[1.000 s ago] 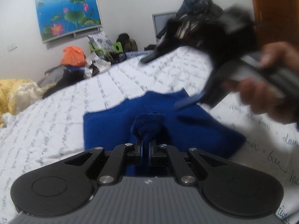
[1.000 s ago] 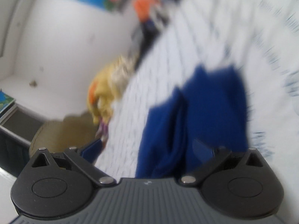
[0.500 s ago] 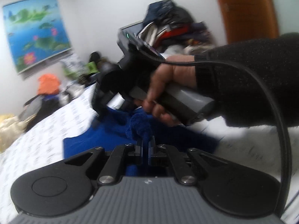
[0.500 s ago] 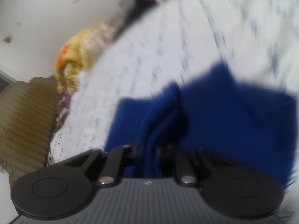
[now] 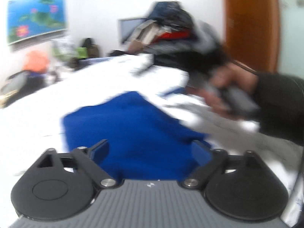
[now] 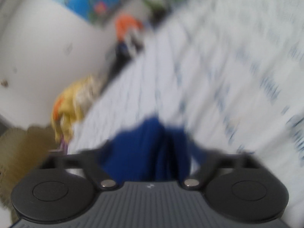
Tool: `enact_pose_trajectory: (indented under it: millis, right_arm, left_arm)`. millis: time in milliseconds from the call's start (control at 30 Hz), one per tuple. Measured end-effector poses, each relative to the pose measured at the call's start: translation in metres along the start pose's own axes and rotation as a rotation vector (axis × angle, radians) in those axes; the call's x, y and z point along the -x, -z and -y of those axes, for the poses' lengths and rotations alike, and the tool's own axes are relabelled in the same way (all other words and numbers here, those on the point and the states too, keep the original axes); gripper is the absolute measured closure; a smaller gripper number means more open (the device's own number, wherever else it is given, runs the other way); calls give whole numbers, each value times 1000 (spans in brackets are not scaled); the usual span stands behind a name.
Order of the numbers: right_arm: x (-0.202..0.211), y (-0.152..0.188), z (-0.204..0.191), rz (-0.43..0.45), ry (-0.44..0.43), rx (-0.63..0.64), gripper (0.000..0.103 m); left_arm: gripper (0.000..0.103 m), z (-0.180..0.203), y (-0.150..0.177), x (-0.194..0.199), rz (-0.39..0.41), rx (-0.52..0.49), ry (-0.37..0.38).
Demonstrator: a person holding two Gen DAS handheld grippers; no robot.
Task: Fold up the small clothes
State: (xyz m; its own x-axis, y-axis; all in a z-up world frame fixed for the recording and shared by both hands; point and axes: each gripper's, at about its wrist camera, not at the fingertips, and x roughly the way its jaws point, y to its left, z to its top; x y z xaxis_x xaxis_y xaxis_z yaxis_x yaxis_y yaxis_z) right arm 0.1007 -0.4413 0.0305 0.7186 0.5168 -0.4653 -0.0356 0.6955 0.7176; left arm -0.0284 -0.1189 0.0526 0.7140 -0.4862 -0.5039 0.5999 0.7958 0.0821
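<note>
A small blue garment (image 5: 129, 129) lies folded on the white printed bedsheet (image 5: 47, 104). My left gripper (image 5: 150, 148) is open, its jaws spread wide just above the garment's near edge, holding nothing. In the right wrist view the same blue garment (image 6: 148, 148) lies bunched close under my right gripper (image 6: 152, 157), whose jaws are spread wide and empty. That view is heavily blurred. The right hand and its grey gripper handle (image 5: 235, 98) show at the right of the left wrist view, beyond the garment.
A heap of clothes and a monitor (image 5: 167, 32) stand at the bed's far end beside an orange door (image 5: 250, 22). Orange and yellow bundles (image 6: 72, 102) lie off the bed's left side. A lotus poster (image 5: 36, 9) hangs on the wall.
Both grippers were shut on the blue garment half a second ago and have opened and let it go. The right hand has swung away to the right. The garment now lies flatter.
</note>
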Motion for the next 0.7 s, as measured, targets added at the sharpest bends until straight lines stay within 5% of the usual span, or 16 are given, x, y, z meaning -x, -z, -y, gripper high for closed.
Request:
enact_pose_trajectory:
  millis: [133,267,300,333,367,400,500,600,700]
  right_arm:
    - [-31,-1,-4,-117,63,50,2]
    - [-57,2,-17,-117,64,103,3]
    - [-59,1,-19,-111,70,110,3]
    - [-61,2,-21,-104,86,119,6]
    - [-62,4,-23,-105,105,134,29]
    - [-70,6,-26,-142,124,131,86]
    - [-78,13,-40,-138,112,145,84]
    - [-68,9,-53,-122,-7,92,84]
    - [-79,2,-79,-100,-121,38,84]
  left_arm:
    - [16,-84,-18,-49,-89,253,-129]
    - [32,-168,-27,-121,-240,594,-87]
    - [45,-176,-28,-134,-265,636,-65]
    - [70,-176,-32,-139,-253,625,-51]
    - [85,-173,-36,-142,-257,603,-22]
    - [86,-169,-41,-141,-250,574,-45]
    - [87,-160,-46,-112,-171,522,-94]
    - [88,-168,-58,-71,-120,512,-99]
    - [88,-191,-83,-55,-88,461,-213]
